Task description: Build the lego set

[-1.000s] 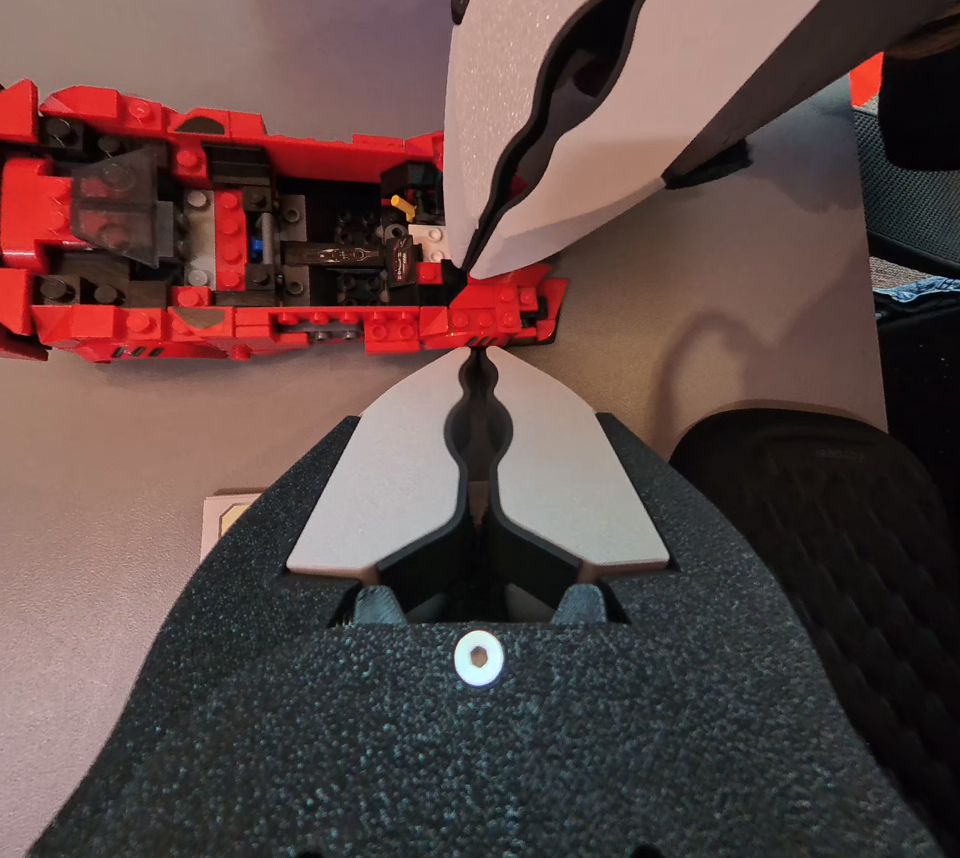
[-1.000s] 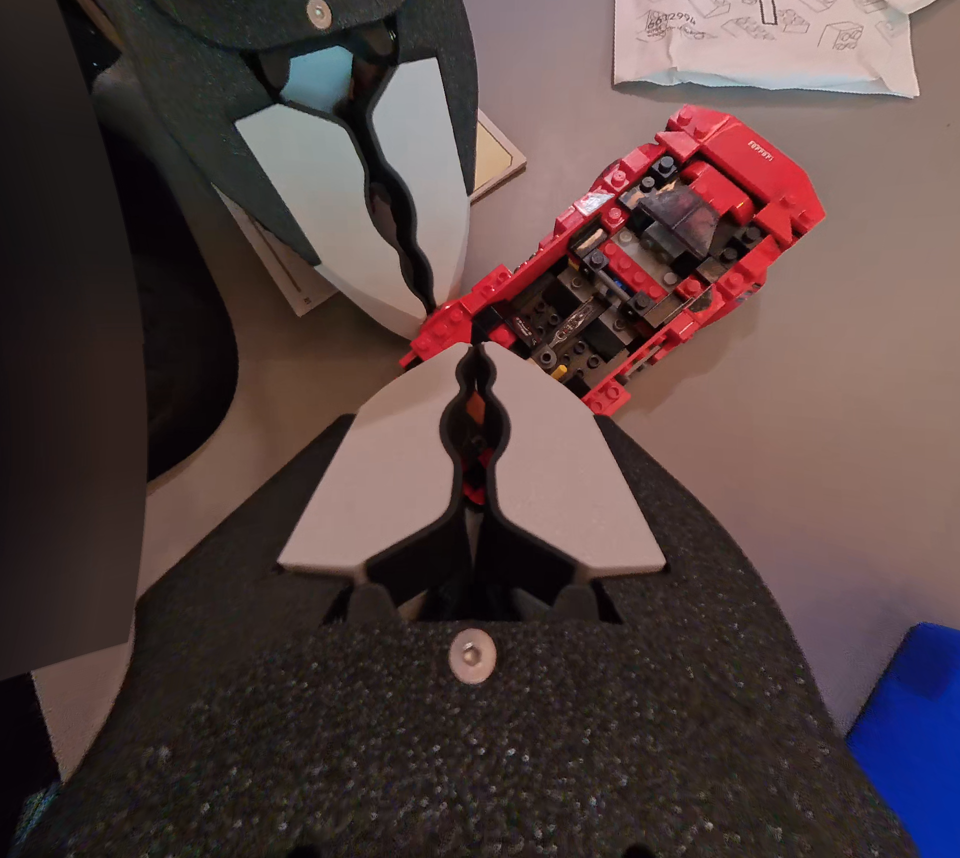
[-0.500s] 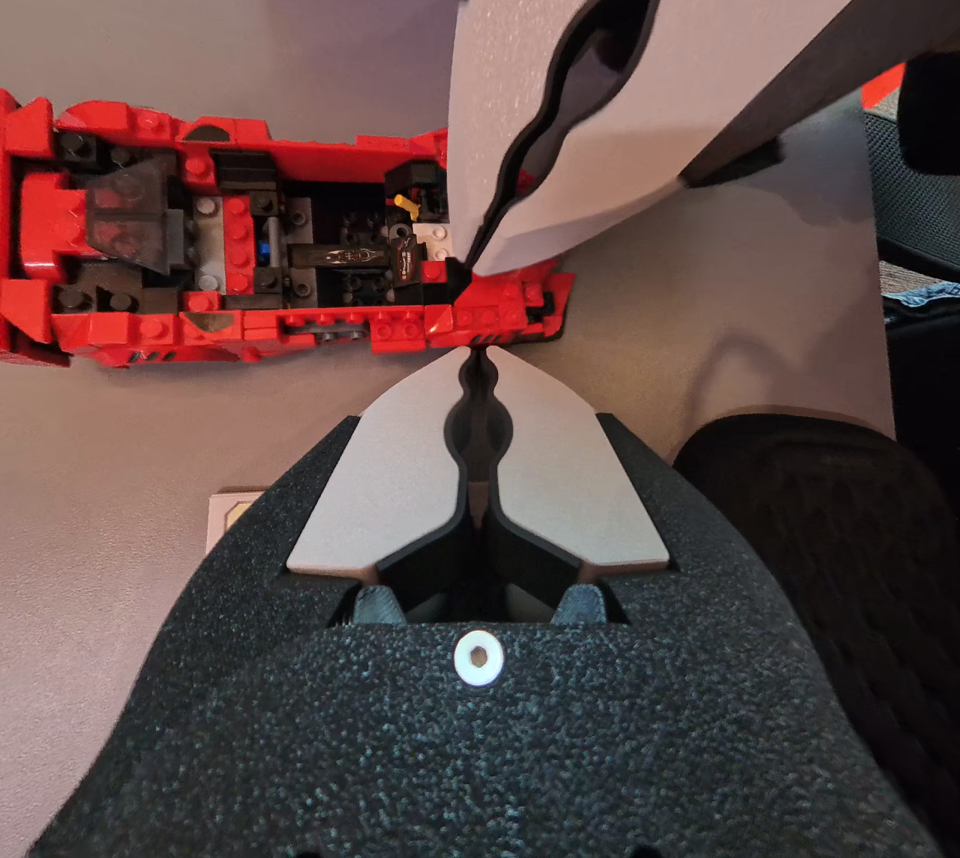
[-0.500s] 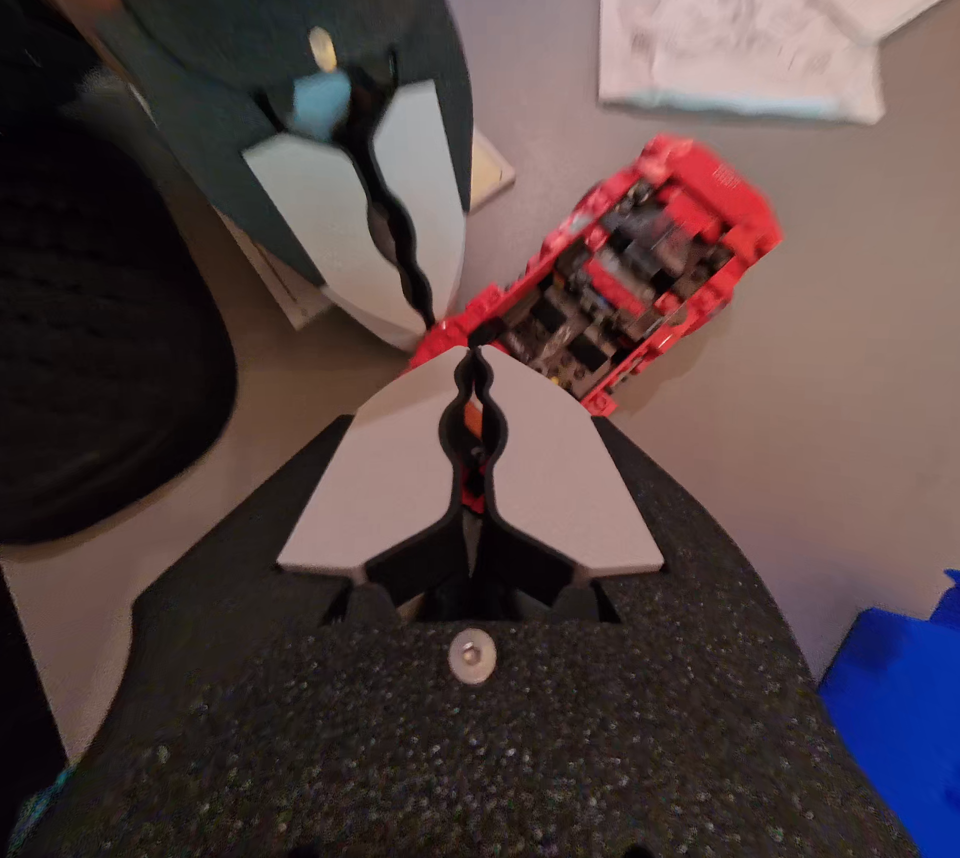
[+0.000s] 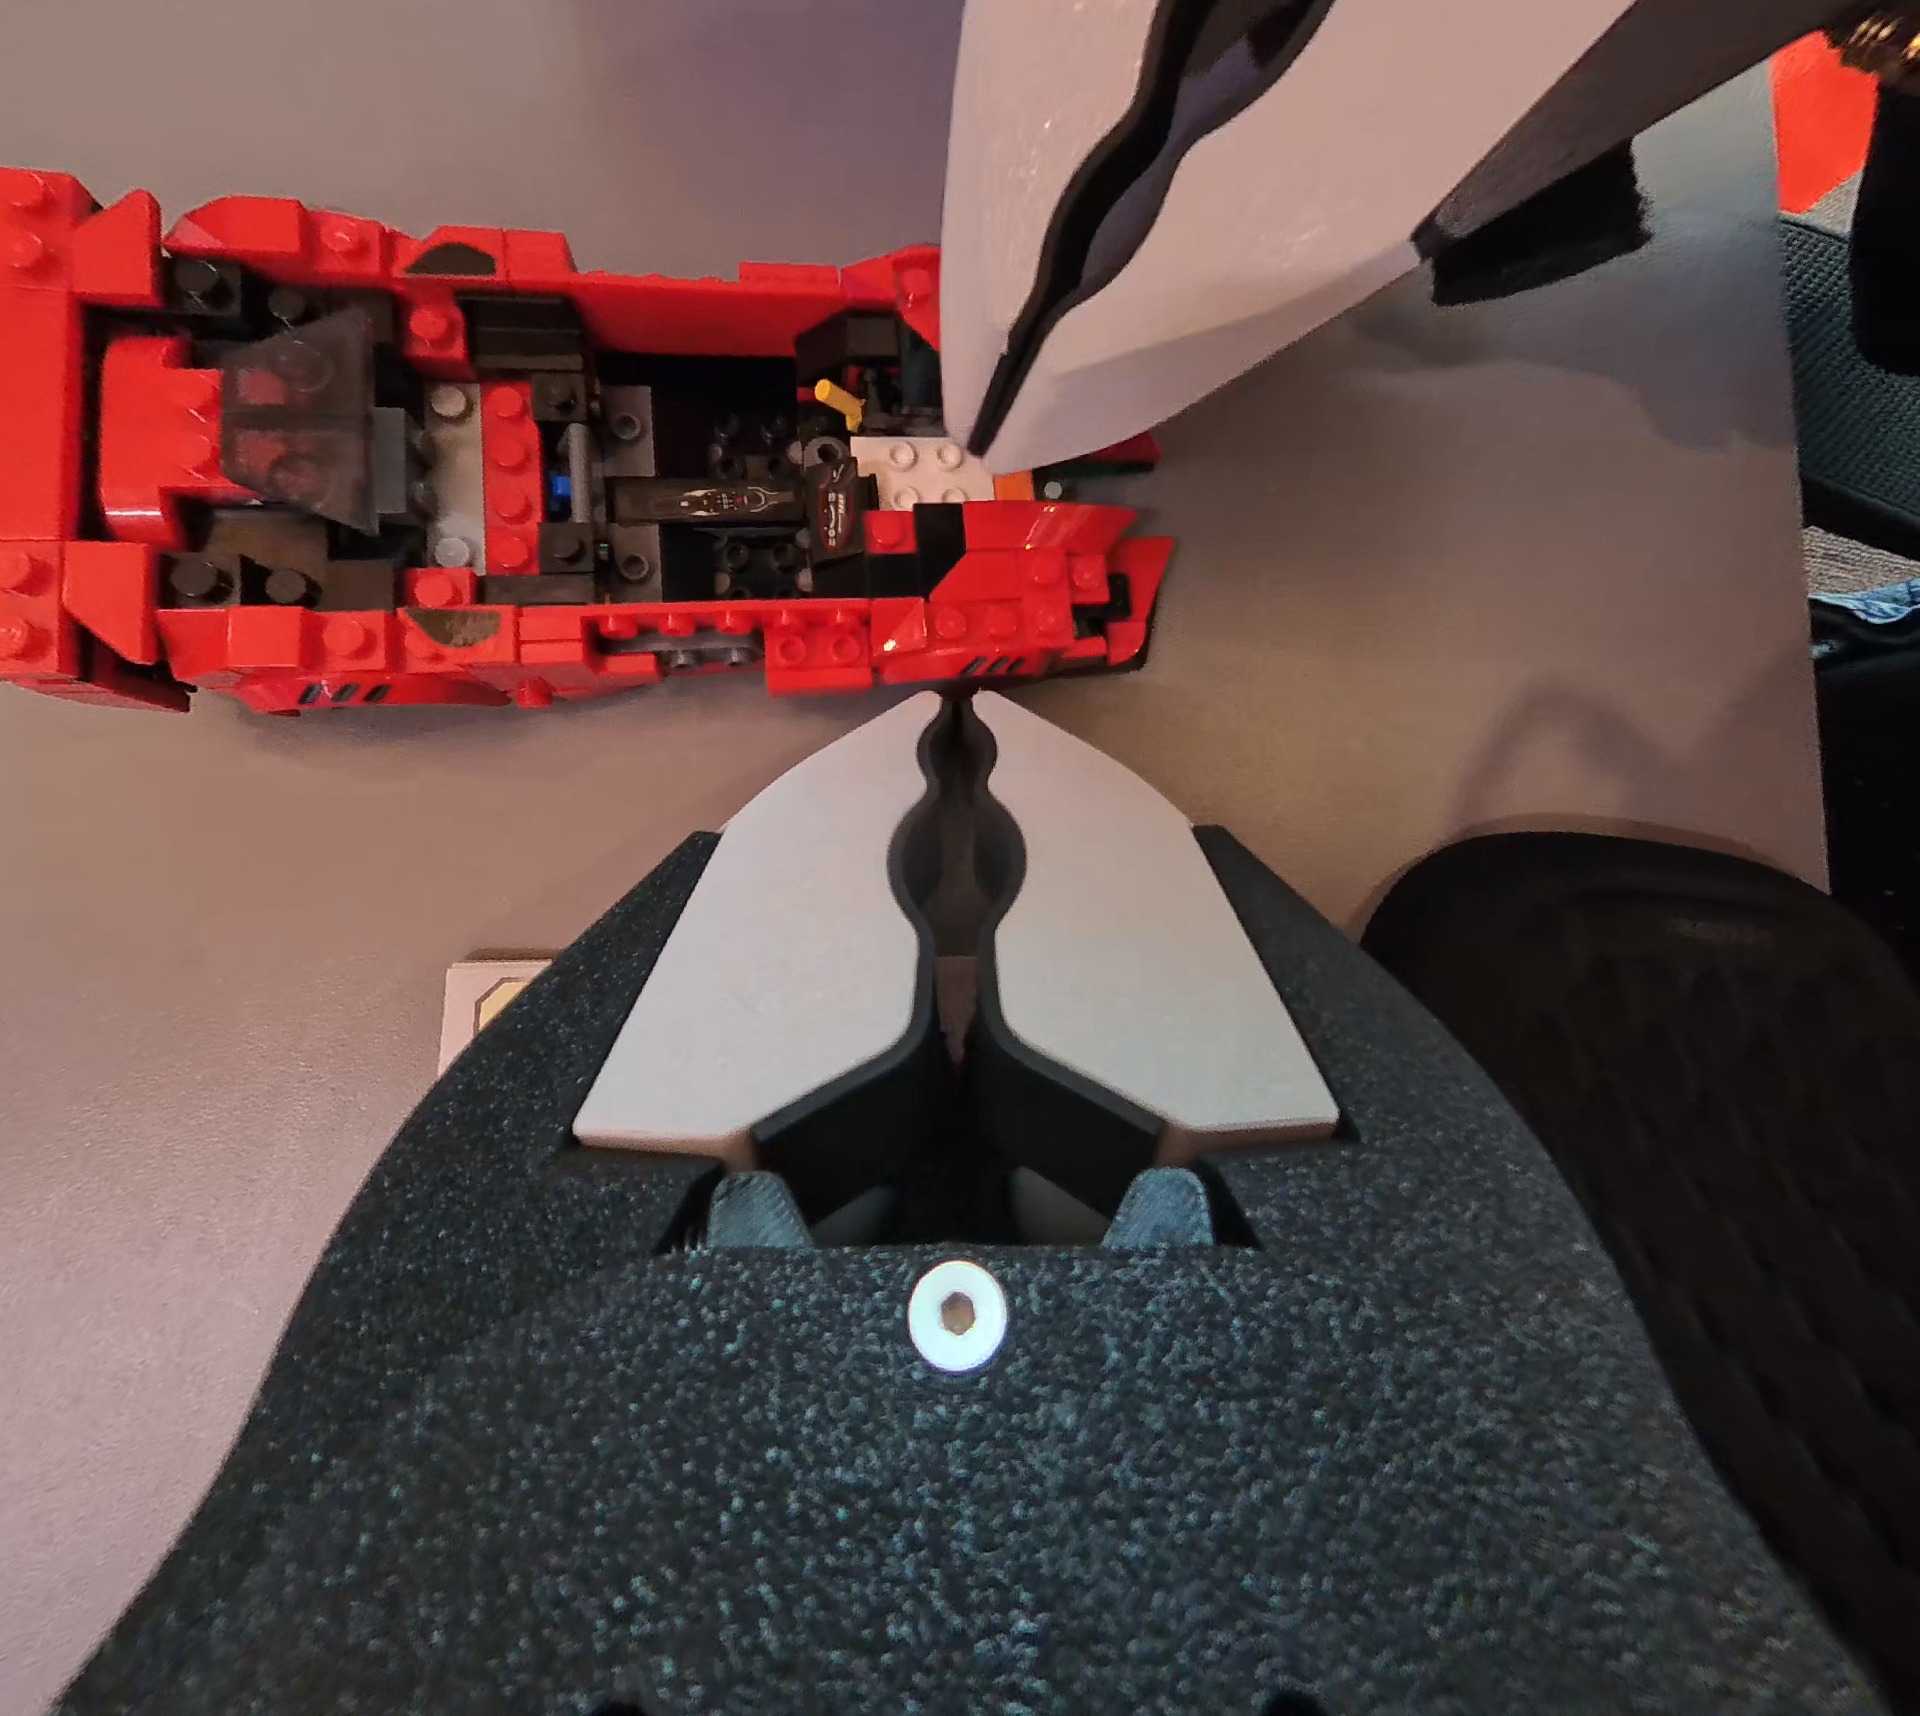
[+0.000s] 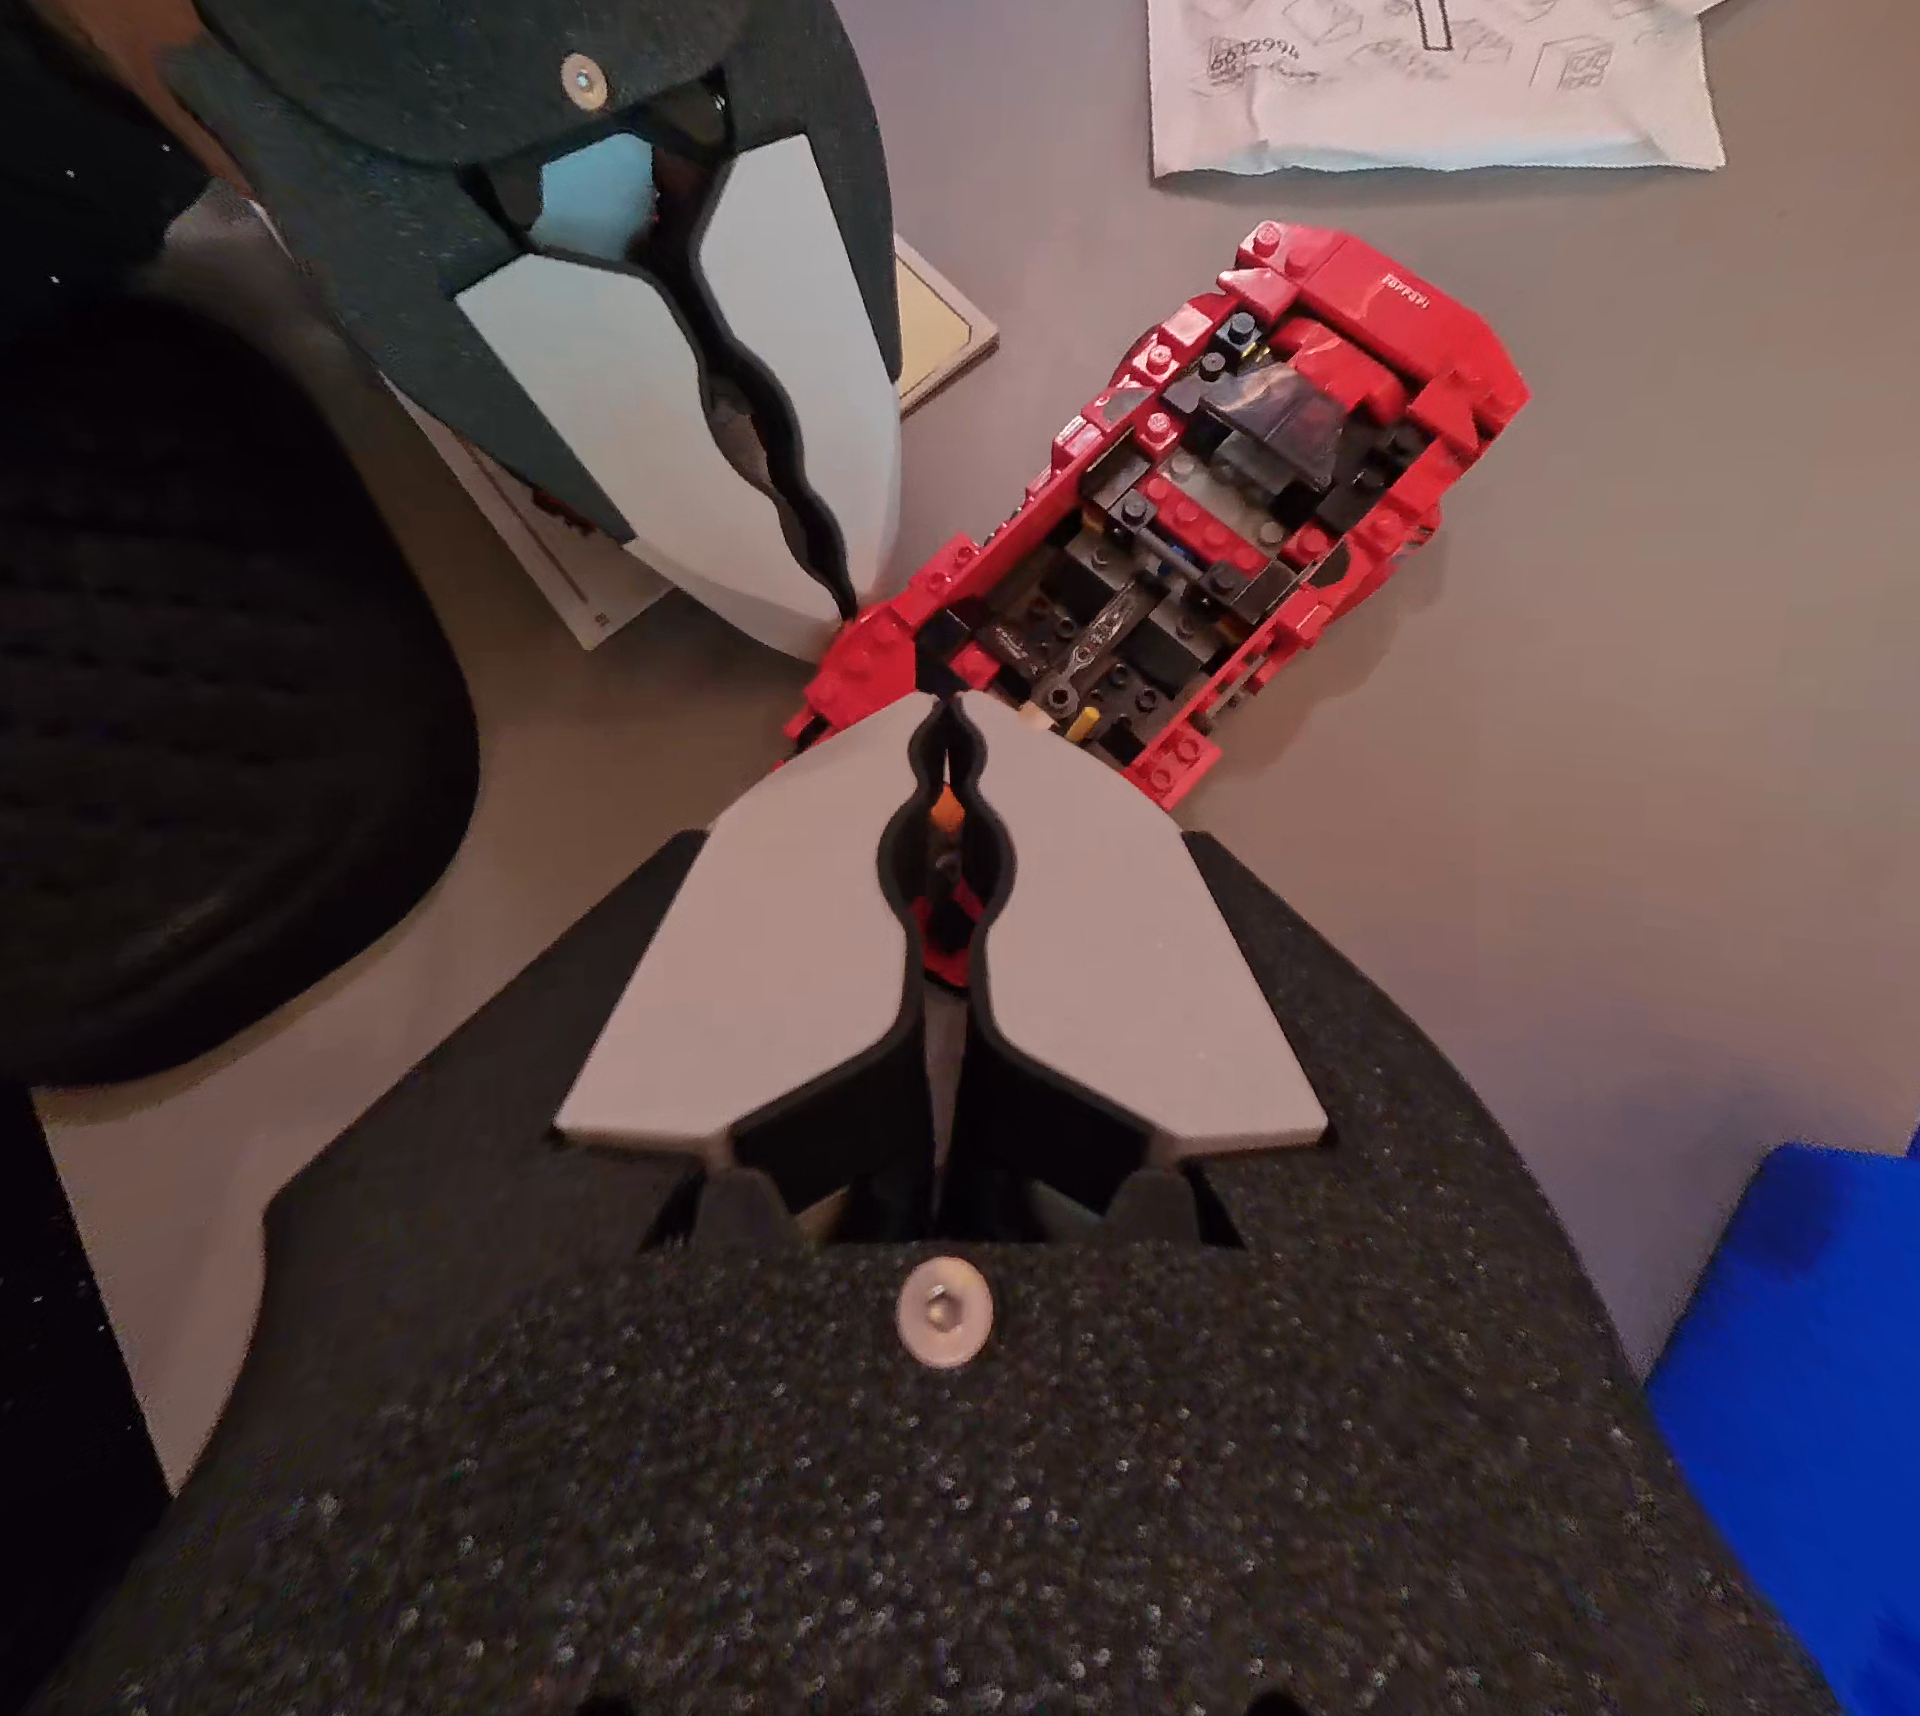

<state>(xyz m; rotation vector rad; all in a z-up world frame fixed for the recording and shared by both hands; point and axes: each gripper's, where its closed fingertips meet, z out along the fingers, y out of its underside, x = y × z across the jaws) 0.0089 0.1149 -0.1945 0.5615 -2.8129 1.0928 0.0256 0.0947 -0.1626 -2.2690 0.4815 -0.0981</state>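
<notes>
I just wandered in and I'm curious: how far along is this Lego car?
Fairly far, though unfinished. The red car has its floor, sides and nose built, but the middle lies open, with no roof. Both the left gripper and the right gripper are shut with their tips at the car's near end, seemingly pressing there. Printed paper bags lie beside it.

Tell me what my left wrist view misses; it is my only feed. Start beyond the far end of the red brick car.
Observer: A crumpled white paper bag lies on the grey table beyond the partly built red brick car.
Operator: Report what sits right of the right hand-held gripper.
Observer: A bright blue object; I cannot tell what it is.
Operator: Check beneath the left hand-held gripper.
Observer: A white printed sheet lies under it.
</notes>
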